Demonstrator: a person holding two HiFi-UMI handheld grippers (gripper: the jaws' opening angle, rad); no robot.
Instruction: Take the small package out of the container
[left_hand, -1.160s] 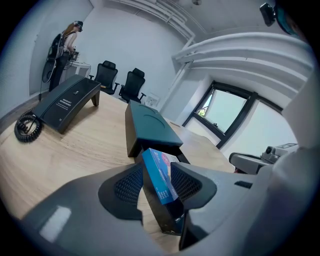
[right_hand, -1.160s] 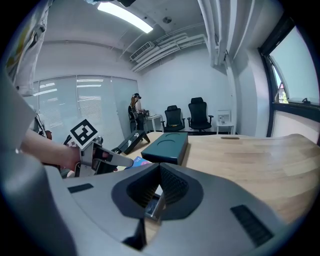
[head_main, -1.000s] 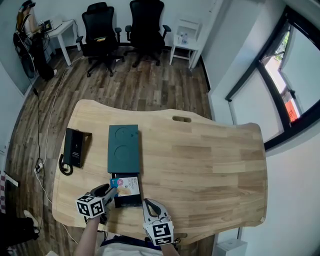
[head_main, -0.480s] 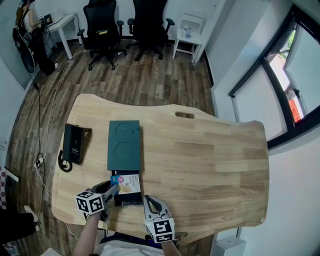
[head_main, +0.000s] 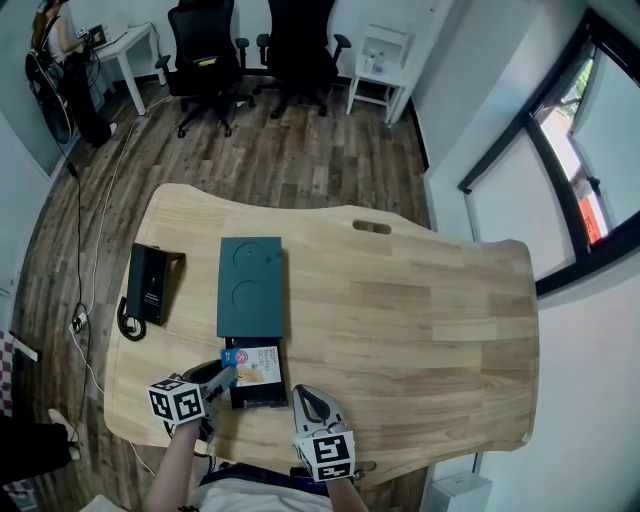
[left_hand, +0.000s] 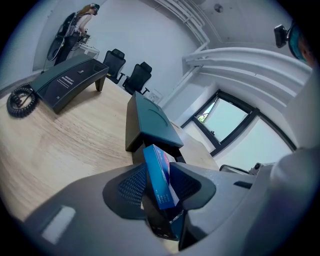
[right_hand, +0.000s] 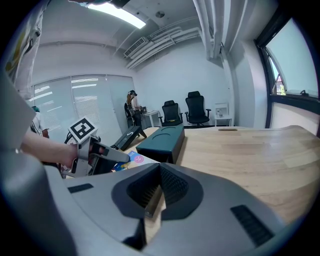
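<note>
On the wooden table (head_main: 420, 330), down at its 7 o'clock corner near the person, sits an open black container (head_main: 262, 398) with the small package (head_main: 255, 362) lying in it, colourful face up. The left gripper (head_main: 222, 375) comes in from the container's 9 o'clock side, and its jaws have just been closing. In the left gripper view the blue edge of the package (left_hand: 159, 175) stands between them with a pad against each face, so the fingers are pinching it while it lies in the container. The right gripper (head_main: 305, 400) hangs just off the container's 5 o'clock corner, apart from it. Its pads are pressed nearly together with nothing between them, and only a sliver of tabletop shows through. A dark green box (head_main: 249, 285) lies at the container's 12 o'clock, right up against it. A black desk phone (head_main: 150, 290) with a coiled cord sits out at 10 o'clock. Two office chairs (head_main: 205, 45) stand on the floor beyond the table's far edge.
</note>
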